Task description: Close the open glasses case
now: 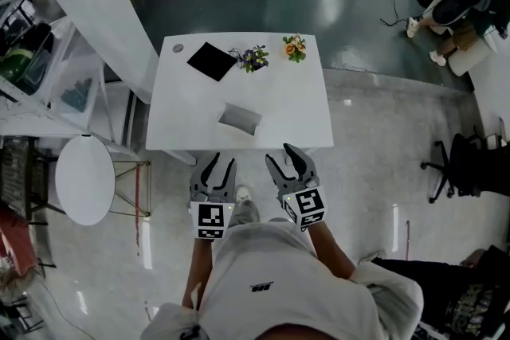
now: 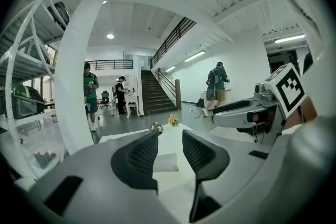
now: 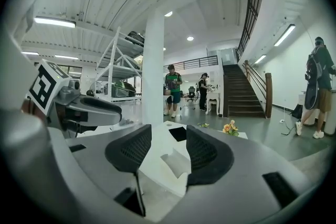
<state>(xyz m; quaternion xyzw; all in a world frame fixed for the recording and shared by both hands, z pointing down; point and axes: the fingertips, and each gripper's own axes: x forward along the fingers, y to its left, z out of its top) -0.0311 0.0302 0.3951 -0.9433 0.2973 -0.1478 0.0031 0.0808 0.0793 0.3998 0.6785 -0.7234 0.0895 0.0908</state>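
While both hands wait low in the head view, the grey oblong glasses case (image 1: 240, 119) lies centre-frame on the white square table (image 1: 183, 119), near its lower edge, long axis roughly left-right. The left gripper (image 1: 215, 173) and right gripper (image 1: 290, 167) hover below that edge. The case is ahead between the 2, left marginally nearer, I judge.

Left gripper view: jaws spread, empty, case (image 2: 166, 162) dead ahead.

Right gripper view: jaws spread, empty, case (image 3: 176, 161) ahead.
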